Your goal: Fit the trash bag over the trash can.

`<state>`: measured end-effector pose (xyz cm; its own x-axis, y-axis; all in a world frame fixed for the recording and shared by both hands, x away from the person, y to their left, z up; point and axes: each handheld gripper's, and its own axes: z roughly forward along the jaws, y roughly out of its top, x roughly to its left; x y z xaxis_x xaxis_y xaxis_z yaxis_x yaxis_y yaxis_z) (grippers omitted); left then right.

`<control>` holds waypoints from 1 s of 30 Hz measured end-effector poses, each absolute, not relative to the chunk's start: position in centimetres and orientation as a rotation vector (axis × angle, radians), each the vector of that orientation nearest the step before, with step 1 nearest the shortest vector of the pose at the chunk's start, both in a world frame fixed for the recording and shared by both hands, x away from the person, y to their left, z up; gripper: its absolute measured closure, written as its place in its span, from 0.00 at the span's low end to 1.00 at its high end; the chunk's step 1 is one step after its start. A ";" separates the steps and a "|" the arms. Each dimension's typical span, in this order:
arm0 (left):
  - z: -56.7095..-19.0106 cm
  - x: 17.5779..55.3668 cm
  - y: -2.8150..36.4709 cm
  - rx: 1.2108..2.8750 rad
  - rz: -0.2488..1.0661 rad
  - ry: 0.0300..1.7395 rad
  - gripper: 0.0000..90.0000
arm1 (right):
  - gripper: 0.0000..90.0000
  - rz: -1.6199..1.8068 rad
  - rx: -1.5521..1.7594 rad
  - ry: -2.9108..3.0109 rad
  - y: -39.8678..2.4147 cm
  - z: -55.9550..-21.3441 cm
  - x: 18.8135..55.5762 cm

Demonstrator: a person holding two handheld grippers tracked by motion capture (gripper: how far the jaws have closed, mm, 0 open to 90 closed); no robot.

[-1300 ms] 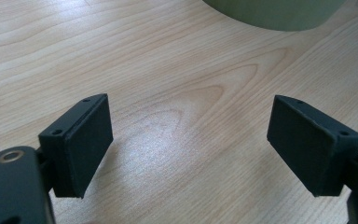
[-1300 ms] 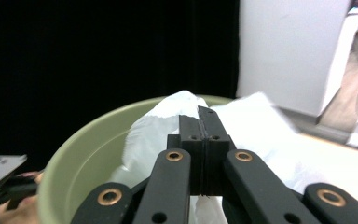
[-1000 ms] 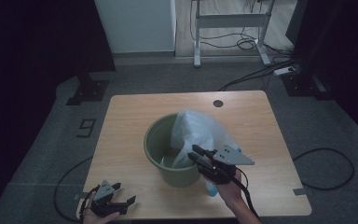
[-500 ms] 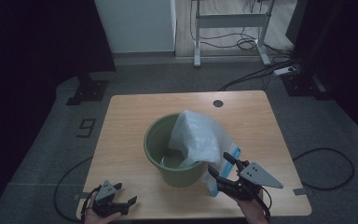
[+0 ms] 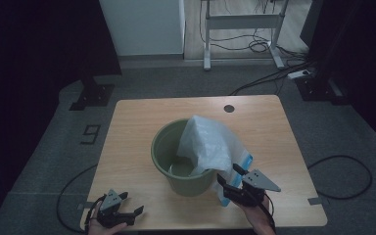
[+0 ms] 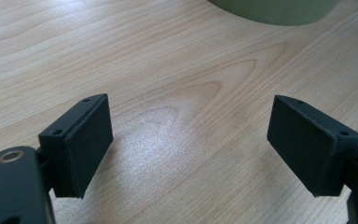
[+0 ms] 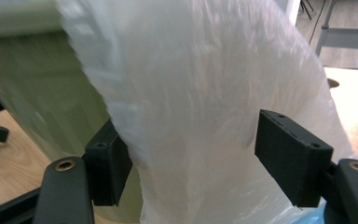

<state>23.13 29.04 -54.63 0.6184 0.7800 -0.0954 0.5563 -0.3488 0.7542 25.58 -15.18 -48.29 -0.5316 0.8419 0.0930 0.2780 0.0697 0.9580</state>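
Two grippers sit low in the high view, one at each bottom corner of the wooden table (image 5: 137, 122). At lower left, the left gripper (image 5: 127, 215) rests near the table's front edge, well apart from the bucket; in the left gripper view its jaws stand spread wide over bare wood grain with nothing between them, and the curved base of the green bucket (image 6: 270, 9) shows at the top of that frame.

At the middle of the high view stands the green bucket (image 5: 164, 152), upright on the table. A white plastic bag (image 5: 210, 142) is draped over the bucket's right rim, part of it hanging inside and part falling down the outer wall to the tabletop, where a blue printed edge of the bag lies just beside the bucket's foot.

At lower right, the right gripper (image 5: 232, 183) points up toward the hanging part of the bag. Its jaws have just been opening. In the right gripper view the white plastic bag (image 7: 205, 116) hangs between the two black pads (image 7: 289, 154): the left pad sits against the bag's edge and the right pad stands off from it with a gap, so the bag is not pinched. The bucket's green wall (image 7: 42, 98) shows blurred at the left of that frame.
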 end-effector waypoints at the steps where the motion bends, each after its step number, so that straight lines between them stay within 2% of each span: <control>1: -54.6 23.1 29.0 2.052 0.360 1.049 0.16 | 0.31 1.467 1.113 1.862 -15.1 -48.6 25.6; 4: -54.6 23.1 29.0 2.055 0.359 1.046 0.16 | 0.36 1.438 1.126 1.878 -14.8 -49.3 25.8; 6: -54.6 23.1 28.9 2.057 0.359 1.044 0.16 | 0.45 1.420 1.150 1.886 -14.8 -49.7 26.1; 9: -54.6 23.1 29.0 2.056 0.361 1.046 0.16 | 0.52 1.425 1.181 1.902 -15.0 -50.1 26.5; 12: -54.6 23.1 29.1 2.052 0.360 1.050 0.16 | 0.63 1.410 1.203 1.902 -15.4 -50.4 26.7; 13: -54.6 23.1 29.1 2.050 0.363 1.050 0.16 | 0.70 1.386 1.215 1.895 -15.7 -50.5 26.7; 14: -54.5 23.1 29.1 2.049 0.367 1.049 0.16 | 0.70 1.386 1.215 1.895 -15.7 -50.5 26.7; 15: -54.5 23.1 29.1 2.045 0.374 1.050 0.16 | 0.78 1.350 1.233 1.876 -16.0 -50.6 26.6; 16: -54.3 23.0 29.1 2.037 0.378 1.053 0.16 | 0.78 1.350 1.233 1.876 -16.0 -50.6 26.6; 19: -53.6 22.9 29.1 1.970 0.352 1.067 0.17 | 0.86 1.319 1.252 1.821 -17.5 -50.1 26.8; 21: -53.3 22.8 29.0 1.956 0.354 1.068 0.17 | 0.87 1.312 1.256 1.789 -18.4 -49.7 26.9; 27: -50.9 22.5 28.4 1.856 0.416 1.079 0.18 | 0.96 1.316 1.271 1.716 -20.7 -47.9 27.4; 30: -49.3 22.3 27.7 1.817 0.464 1.083 0.18 | 0.98 1.338 1.267 1.695 -21.1 -47.0 27.6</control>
<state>22.33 27.67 -49.29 0.5379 0.8323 -0.1342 0.4775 -0.1696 0.8621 27.62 -21.14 -47.02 -0.3416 0.9361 0.0843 0.2996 0.0235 0.9538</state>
